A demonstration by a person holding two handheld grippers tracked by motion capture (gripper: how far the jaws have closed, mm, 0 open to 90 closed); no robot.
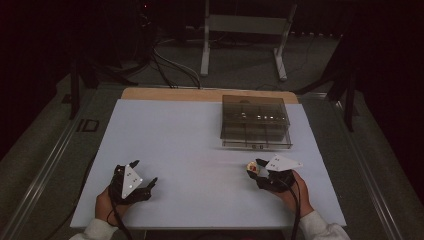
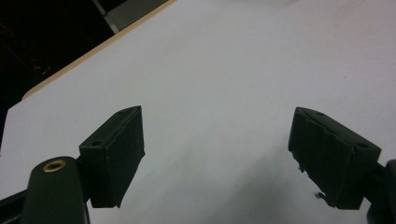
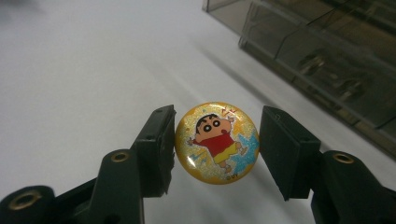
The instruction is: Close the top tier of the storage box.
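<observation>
Plainly pinched — cartoon badge [image 3: 216, 143] between right gripper [image 3: 216, 149] fingers; left gripper [image 2: 217, 158] agape, box [image 1: 255, 121] contents murky.

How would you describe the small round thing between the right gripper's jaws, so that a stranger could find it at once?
Start at the white table and find the smoky clear box near its far edge. Nearer the person from that box is the right gripper, whose jaws clamp a round badge. It is the one colourful thing here: glittery gold, showing a cartoon boy in a red shirt.
</observation>
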